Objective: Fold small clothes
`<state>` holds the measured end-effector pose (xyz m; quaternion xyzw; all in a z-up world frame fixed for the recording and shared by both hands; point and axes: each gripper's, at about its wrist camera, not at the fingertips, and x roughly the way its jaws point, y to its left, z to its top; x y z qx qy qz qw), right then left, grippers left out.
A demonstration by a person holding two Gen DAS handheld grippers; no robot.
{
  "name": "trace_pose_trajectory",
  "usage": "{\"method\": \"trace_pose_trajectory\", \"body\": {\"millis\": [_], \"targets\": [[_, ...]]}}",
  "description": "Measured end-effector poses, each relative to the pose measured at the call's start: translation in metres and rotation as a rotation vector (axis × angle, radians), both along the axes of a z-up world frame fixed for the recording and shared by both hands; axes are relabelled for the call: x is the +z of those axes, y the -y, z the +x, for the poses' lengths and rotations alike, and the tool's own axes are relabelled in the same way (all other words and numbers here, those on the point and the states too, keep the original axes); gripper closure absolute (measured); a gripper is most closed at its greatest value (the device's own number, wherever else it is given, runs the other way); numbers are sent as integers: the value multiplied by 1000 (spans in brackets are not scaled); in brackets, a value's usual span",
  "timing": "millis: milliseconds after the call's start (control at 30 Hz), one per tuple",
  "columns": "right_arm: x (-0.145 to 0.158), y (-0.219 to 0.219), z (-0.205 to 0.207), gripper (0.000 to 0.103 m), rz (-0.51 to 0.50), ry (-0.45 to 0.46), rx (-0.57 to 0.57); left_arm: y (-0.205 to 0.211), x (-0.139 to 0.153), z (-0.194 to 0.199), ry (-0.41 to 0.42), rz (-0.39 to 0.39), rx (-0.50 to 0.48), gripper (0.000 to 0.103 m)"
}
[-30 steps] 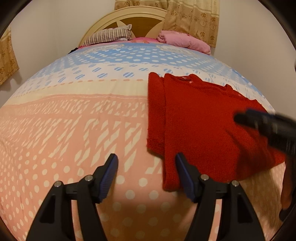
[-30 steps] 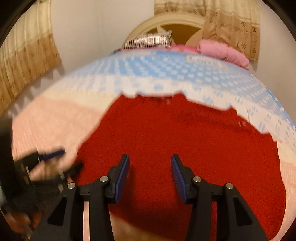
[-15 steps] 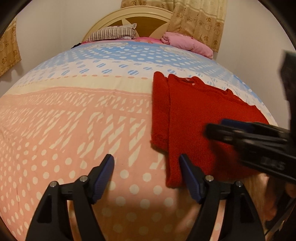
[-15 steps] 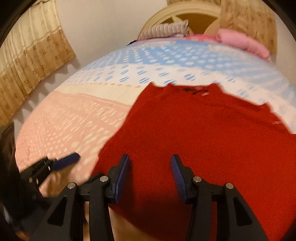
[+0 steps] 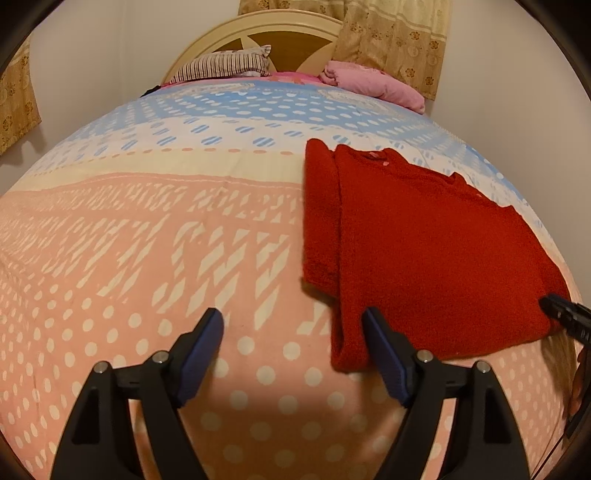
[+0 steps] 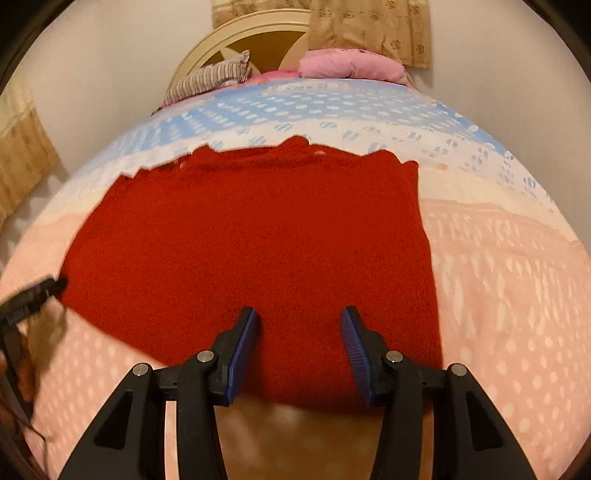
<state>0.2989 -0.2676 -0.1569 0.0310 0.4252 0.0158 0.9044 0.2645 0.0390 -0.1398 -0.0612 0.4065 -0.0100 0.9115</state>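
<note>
Sweater (image 5: 424, 251) lies on bedspread (image 5: 147, 240), pillows (image 5: 373, 83) well beyond.

Both views sit low over the bed (image 5: 155, 236), angled downward and facing its headboard (image 5: 258, 33). The left wrist view looks from the foot end, with the red sweater (image 5: 424, 251) off to its right and the left tool (image 5: 291, 354) framing bare bedspread beside the sweater's near corner. The right wrist view hangs close over the sweater's near edge, the right tool (image 6: 299, 347) above it. Both share the sweater, the striped pillow (image 6: 210, 75), the pink bundle (image 6: 347, 64) and the curtain (image 6: 369, 26).
</note>
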Motion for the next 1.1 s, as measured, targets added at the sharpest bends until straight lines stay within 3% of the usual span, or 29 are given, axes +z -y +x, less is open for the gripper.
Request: {"method": "trace_pose_trajectory", "body": {"millis": [100, 233, 400, 567, 1100], "targets": [[10, -11, -3, 54, -49, 21, -14, -3, 4, -4, 21, -19, -11, 22], [24, -49, -11, 54, -53, 73, 98, -13, 14, -8, 51, -55, -15, 21], [30, -117, -18, 52, -105, 115, 282, -17, 27, 3, 85, 61, -31, 13], [23, -174, -22, 52, -172, 130, 398, -24, 35, 21, 95, 91, -44, 13], [0, -247, -25, 51, -348, 157, 480, -16, 19, 62, 18, 64, -90, 13]]}}
